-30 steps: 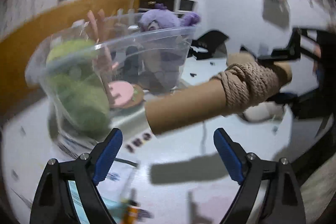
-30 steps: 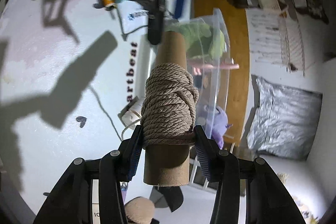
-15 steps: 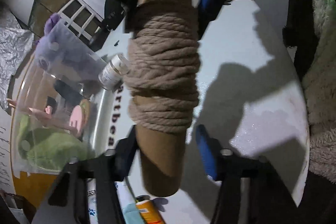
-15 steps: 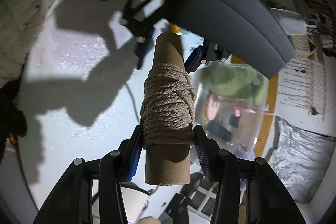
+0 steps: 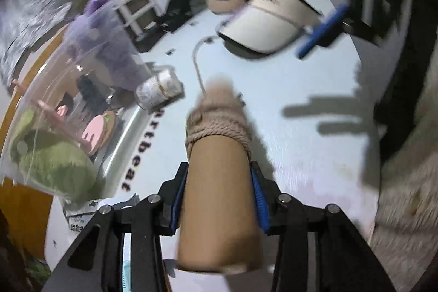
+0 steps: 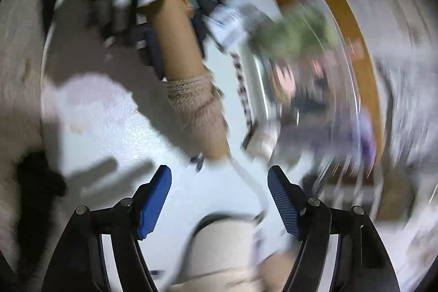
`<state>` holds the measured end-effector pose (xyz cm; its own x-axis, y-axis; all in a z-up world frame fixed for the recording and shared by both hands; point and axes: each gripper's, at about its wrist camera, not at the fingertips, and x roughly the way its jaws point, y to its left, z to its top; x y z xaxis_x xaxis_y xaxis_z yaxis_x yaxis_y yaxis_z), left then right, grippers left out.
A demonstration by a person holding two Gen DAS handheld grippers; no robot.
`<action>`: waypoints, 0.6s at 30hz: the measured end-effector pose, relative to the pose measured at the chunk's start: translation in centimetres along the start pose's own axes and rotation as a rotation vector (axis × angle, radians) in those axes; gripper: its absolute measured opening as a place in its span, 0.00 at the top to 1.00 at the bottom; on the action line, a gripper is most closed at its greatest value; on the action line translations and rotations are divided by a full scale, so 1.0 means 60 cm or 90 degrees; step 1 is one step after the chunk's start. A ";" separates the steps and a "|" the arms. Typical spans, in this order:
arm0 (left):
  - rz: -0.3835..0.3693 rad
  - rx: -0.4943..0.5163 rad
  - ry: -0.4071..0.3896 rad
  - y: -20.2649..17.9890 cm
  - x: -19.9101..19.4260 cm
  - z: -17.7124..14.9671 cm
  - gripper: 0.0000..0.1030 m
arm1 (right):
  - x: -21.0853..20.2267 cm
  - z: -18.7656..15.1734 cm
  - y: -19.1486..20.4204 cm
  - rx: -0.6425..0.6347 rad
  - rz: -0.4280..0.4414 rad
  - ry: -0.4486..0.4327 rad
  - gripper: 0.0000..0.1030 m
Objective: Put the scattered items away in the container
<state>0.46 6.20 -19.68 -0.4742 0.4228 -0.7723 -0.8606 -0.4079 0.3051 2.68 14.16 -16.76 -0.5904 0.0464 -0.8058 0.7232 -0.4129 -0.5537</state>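
Our left gripper (image 5: 217,196) is clamped on the tube (image 5: 219,199), its blue pads pressing both sides of the bare cardboard at the lower centre of the left view. Rope (image 5: 217,122) is wound around the tube's far half, and a loose strand runs from it toward the top of the frame. Our right gripper (image 6: 219,193) has its jaws opening, with nothing between the pads; in its blurred view the tube (image 6: 178,45) sits above centre, apart from them, with the left gripper's pads around its upper end. In the left view one blue pad of the right gripper (image 5: 323,32) shows at upper right.

Left of the tube, a small jar (image 5: 158,89) lies on its side on the white table (image 5: 301,89), touching the wall of the clear bin (image 5: 41,89) that fills the left of the frame. Inside the bin we see a green plush (image 5: 54,163), a pink disc (image 5: 94,133) and a purple plush (image 5: 104,45). A white visor cap (image 5: 268,23) rests on the table at upper centre. A pale furry fabric (image 5: 405,182) covers the right edge.
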 end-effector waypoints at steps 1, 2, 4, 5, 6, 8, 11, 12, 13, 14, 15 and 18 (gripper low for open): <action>0.001 -0.018 -0.006 0.004 -0.002 0.005 0.60 | -0.001 -0.006 -0.022 0.085 0.029 0.015 0.29; 0.002 -0.030 -0.006 0.006 0.000 0.008 0.60 | -0.001 -0.013 -0.043 0.170 0.058 0.031 0.29; 0.005 -0.044 -0.002 0.006 0.008 0.012 0.60 | 0.009 -0.040 -0.085 0.391 0.146 0.050 0.29; 0.005 -0.042 0.003 0.003 0.012 0.010 0.60 | 0.021 -0.064 -0.102 0.526 0.206 0.051 0.29; 0.005 -0.040 0.008 -0.001 0.016 0.009 0.60 | 0.040 -0.086 -0.114 0.654 0.268 0.050 0.29; 0.007 -0.028 0.018 -0.008 0.023 0.005 0.60 | 0.085 -0.126 -0.116 0.878 0.378 0.051 0.29; 0.011 -0.002 0.032 -0.019 0.033 -0.004 0.59 | 0.162 -0.167 -0.095 1.143 0.522 0.072 0.29; 0.012 0.005 0.036 -0.022 0.035 -0.008 0.59 | 0.186 -0.172 -0.084 1.208 0.562 0.079 0.29; 0.013 0.012 0.041 -0.026 0.037 -0.012 0.59 | 0.204 -0.171 -0.075 1.250 0.585 0.087 0.29; 0.014 0.019 0.045 -0.029 0.039 -0.016 0.59 | 0.218 -0.169 -0.072 1.275 0.592 0.091 0.29; 0.012 0.024 0.050 -0.033 0.041 -0.020 0.59 | 0.231 -0.167 -0.069 1.298 0.597 0.096 0.29; 0.007 0.028 0.064 -0.041 0.047 -0.030 0.59 | 0.257 -0.157 -0.070 1.337 0.587 0.116 0.30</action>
<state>1.55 6.92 -23.61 -0.4646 0.3348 -0.8198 -0.8636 -0.3759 0.3360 -6.11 25.20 -28.84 -0.3200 -0.6402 -0.6984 -0.6324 -0.4045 0.6606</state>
